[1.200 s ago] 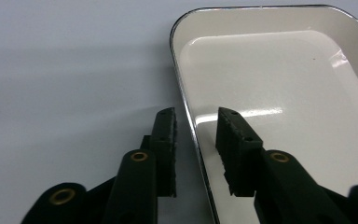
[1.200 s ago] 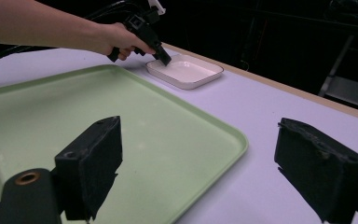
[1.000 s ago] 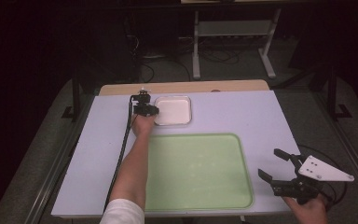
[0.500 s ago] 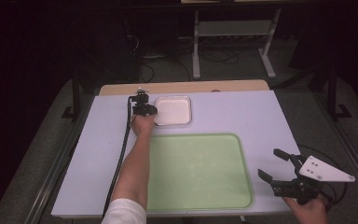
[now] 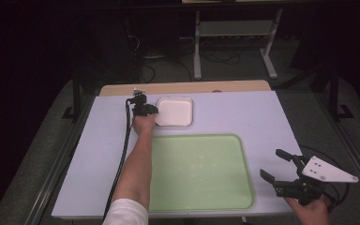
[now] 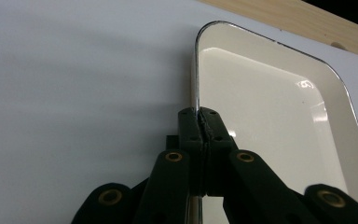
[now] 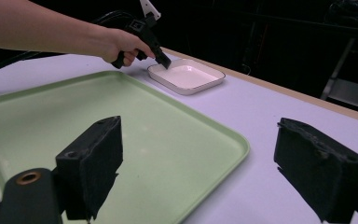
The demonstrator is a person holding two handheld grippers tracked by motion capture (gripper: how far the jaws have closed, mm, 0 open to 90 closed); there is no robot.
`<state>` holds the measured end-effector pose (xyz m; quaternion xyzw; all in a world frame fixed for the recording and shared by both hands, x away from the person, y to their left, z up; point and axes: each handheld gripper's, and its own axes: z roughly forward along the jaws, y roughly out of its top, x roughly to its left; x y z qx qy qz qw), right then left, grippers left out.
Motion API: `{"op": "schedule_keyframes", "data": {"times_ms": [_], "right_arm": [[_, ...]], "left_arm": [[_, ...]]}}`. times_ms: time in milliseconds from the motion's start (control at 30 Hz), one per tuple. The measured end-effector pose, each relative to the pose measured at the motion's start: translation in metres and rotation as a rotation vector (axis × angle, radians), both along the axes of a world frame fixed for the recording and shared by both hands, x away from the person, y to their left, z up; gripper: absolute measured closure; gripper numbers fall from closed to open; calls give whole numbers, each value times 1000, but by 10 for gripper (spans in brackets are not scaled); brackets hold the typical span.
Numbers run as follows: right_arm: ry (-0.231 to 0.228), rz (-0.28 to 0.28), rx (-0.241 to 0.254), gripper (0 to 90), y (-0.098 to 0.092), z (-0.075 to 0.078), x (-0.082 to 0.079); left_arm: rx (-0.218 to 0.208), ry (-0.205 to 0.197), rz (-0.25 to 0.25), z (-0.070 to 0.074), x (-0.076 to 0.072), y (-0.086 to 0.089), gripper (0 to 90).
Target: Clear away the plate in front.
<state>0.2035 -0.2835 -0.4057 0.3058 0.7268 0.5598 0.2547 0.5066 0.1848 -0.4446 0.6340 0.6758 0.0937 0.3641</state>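
A white square dish [image 5: 175,112] with a thin dark rim sits at the far side of the table. My left gripper [image 5: 152,110] is at its left edge. In the left gripper view the jaws have just been closing and now pinch the dish's rim [image 6: 196,70], so my left gripper [image 6: 199,116] is shut on it. The right gripper view shows the same grip from afar, with the left gripper [image 7: 163,59] on the dish [image 7: 186,76]. My right gripper [image 5: 271,163] rests at the near right of the table, open, with nothing between its jaws [image 7: 196,163].
A large pale green tray [image 5: 199,171] lies flat on the near middle of the white table [image 5: 243,112], between the two hands. A wooden strip [image 5: 183,87] runs along the table's far edge. The left gripper's cable [image 5: 122,159] trails back along the forearm.
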Motion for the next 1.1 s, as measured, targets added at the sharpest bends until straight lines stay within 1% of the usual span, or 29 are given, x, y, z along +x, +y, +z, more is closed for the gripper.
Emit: {"op": "schedule_keyframes", "data": {"times_ms": [67, 133, 200, 267, 300, 333, 400, 500, 633, 867, 933, 1033, 1100], "right_arm": [[0, 0, -1, 145, 0, 0, 0], [0, 0, 0, 145, 0, 0, 0], [4, 0, 0, 144, 0, 0, 0], [3, 0, -2, 144, 0, 0, -1], [3, 0, -1, 143, 1, 0, 0], [3, 0, -1, 143, 1, 0, 0], [3, 0, -4, 143, 1, -1, 0], [7, -1, -4, 142, 1, -1, 0], [5, -4, -6, 142, 1, -1, 0], [5, -4, -10, 142, 1, -1, 0], [3, -3, -12, 141, 0, -1, 0], [2, -5, -11, 142, -1, -1, -1], [2, -4, -12, 141, -1, -1, 0]], "left_arm": [[-15, -6, 6, 1, 0, 1, 888], [-42, -1, 6, 1, -1, 3, 888], [-41, -8, 5, 3, -1, 4, 888], [-55, -15, 13, 6, -3, 7, 887], [-84, -30, 20, 9, -4, 9, 888], [-84, -30, 20, 9, -4, 9, 888], [-105, -41, 20, 12, -6, 11, 888], [-108, -53, 12, 18, -10, 12, 887], [-148, -74, 16, 25, -15, 15, 888], [-169, -107, 3, 38, -25, 17, 888], [-182, -113, 2, 41, -29, 18, 888], [-182, -124, -3, 45, -35, 20, 888], [-190, -131, -6, 48, -39, 22, 888]]}}
